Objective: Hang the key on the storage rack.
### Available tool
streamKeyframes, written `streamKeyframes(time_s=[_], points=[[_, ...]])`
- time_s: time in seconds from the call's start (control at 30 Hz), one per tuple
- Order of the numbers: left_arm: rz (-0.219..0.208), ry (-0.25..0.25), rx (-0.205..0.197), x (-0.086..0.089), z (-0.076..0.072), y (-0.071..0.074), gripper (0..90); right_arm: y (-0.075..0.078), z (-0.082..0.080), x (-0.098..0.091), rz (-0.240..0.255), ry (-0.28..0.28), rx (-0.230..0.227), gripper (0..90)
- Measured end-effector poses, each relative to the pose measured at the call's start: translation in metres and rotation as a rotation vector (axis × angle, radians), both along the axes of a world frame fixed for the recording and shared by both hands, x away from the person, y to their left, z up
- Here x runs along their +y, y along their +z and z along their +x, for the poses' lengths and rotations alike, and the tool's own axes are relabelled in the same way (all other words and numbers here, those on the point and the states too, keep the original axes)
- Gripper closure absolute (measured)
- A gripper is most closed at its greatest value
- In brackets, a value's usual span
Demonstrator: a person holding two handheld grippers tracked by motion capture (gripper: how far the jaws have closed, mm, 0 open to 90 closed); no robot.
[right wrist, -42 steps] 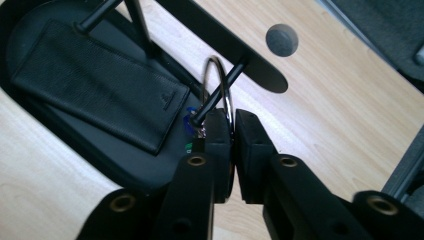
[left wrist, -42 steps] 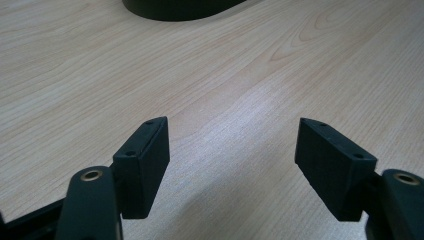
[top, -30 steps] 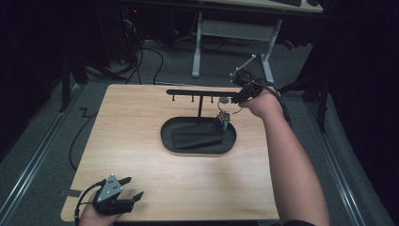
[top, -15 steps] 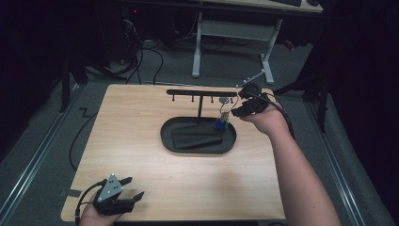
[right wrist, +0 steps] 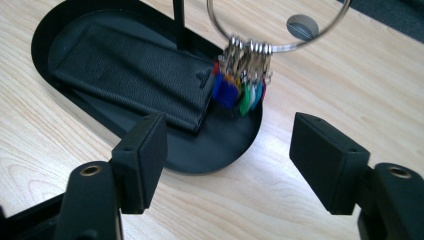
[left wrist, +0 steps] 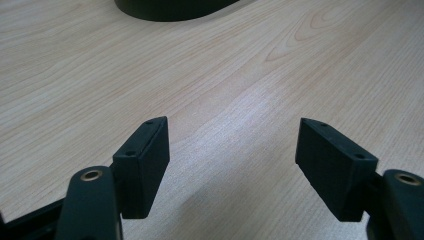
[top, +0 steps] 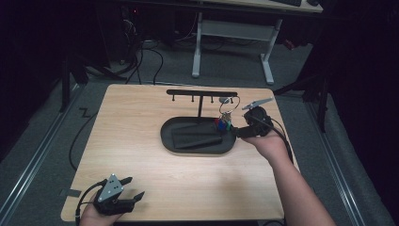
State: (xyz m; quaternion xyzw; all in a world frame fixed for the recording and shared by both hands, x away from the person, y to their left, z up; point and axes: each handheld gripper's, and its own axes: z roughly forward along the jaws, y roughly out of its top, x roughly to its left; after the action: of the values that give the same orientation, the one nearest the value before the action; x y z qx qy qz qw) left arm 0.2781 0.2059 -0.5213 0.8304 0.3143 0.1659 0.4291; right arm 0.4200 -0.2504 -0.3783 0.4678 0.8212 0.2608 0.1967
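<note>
The key ring (right wrist: 278,30) hangs from the black rack (top: 201,92) that stands at the back of the black tray (top: 165,136). The bunch of colored keys (right wrist: 239,90) dangles from the ring, just above the right end of the tray. Inside the tray lies a flat black wallet (right wrist: 130,70), and the keys hang right beside its corner. The tray sits near the middle of the wooden desk (top: 141,113), closer to the far edge. There is lots of bare wood all around the tray, most of all on the left side and toward the near edge. To the right of the tray the desk edge is nearer, so there is less room there. The right tongs (top: 235,132) are at the right end of the tray, low and close to the keys. Their jaws have just been opening and now stand wide apart. Nothing is between them, and they do not touch the keys or the ring. The left tongs (top: 133,188) rest far away at the near left corner of the desk, close to its edge. Their jaws are wide apart too, with only bare wood between them, and they hold nothing.
</note>
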Motion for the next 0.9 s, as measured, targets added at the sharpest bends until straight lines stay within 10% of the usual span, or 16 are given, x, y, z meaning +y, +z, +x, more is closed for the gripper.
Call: streamKeyframes(time_s=[0.37, 0.9], points=[[0.007, -0.001, 0.002, -0.003, 0.0, -0.001, 29.2, -0.046, -0.048, -0.021, 0.065, -0.02, -0.065, 27.3], [-0.012, 0.007, 0.013, -0.003, 0.0, -0.003, 29.8, -0.126, -0.149, -0.067, 0.303, -0.106, -0.219, 25.0]])
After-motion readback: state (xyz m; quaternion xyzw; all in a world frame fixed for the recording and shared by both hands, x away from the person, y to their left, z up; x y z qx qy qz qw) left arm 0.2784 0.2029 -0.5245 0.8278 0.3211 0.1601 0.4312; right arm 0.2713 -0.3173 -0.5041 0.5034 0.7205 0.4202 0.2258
